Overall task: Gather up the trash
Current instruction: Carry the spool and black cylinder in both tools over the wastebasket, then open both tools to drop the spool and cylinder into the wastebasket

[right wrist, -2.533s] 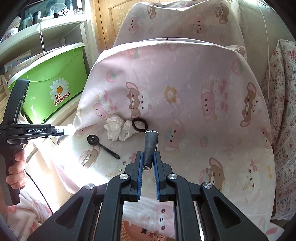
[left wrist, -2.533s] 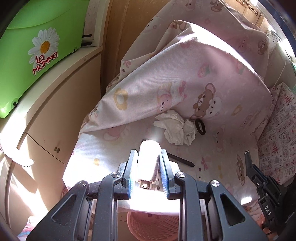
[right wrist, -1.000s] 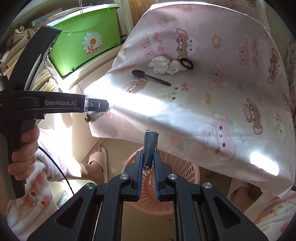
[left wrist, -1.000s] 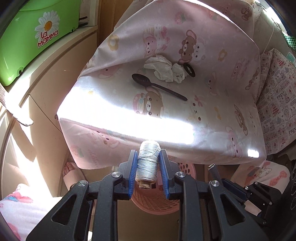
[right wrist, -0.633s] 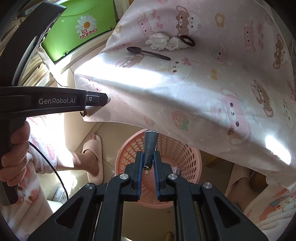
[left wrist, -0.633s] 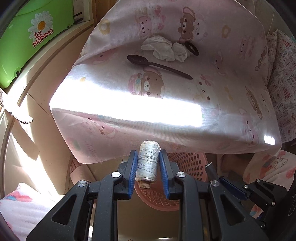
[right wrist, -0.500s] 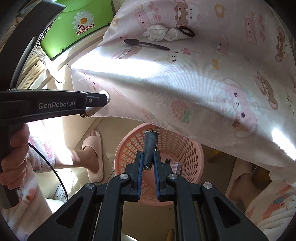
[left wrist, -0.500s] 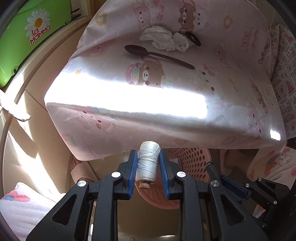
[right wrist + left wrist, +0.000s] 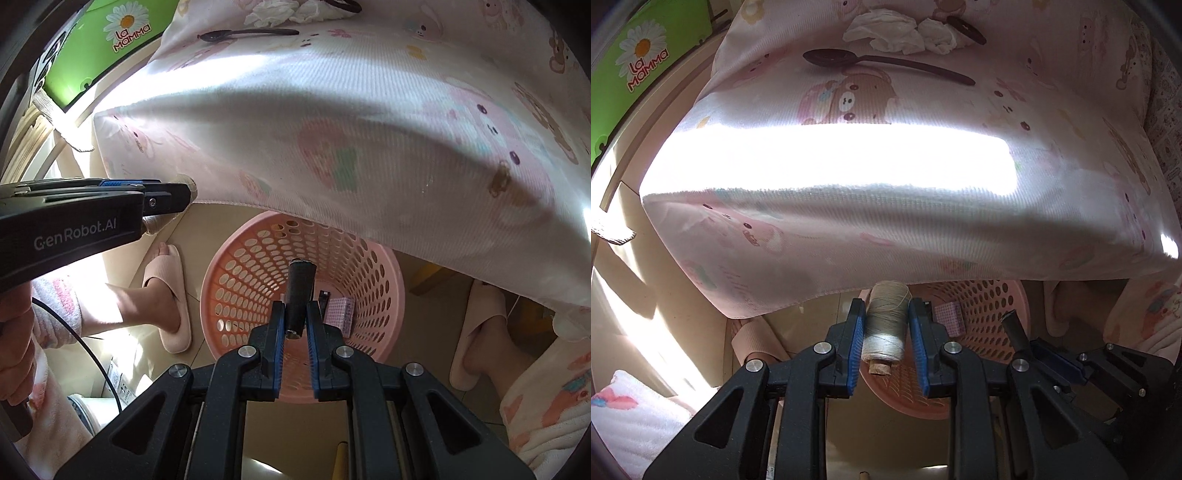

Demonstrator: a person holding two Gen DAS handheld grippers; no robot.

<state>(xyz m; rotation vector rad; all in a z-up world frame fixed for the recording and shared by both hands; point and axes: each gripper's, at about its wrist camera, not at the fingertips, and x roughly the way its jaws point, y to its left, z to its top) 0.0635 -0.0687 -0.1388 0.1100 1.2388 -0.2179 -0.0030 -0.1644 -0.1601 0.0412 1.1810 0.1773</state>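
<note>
My left gripper [image 9: 886,310] is shut on a white thread spool [image 9: 885,321], held over the near rim of the pink perforated basket [image 9: 990,317]. My right gripper [image 9: 295,310] is shut on a small dark spool [image 9: 299,295] and hangs directly above the pink basket [image 9: 240,266], which holds a small pink checked box [image 9: 341,314]. The left gripper [image 9: 173,195] also shows at the left of the right wrist view. On the pink bear-print cloth [image 9: 923,122] lie a dark spoon [image 9: 886,66], crumpled white tissues [image 9: 897,29] and a black ring [image 9: 964,27].
A green bin [image 9: 639,62] labelled with a daisy stands on a cream cabinet [image 9: 624,206] at the left. A person's feet in pink slippers [image 9: 170,295] flank the basket on the floor. The cloth's hanging edge [image 9: 332,206] overlaps the basket's far rim.
Both grippers have sunk from above the cloth-covered surface down past its front edge, toward the pink basket. The spools stay clamped in both.
</note>
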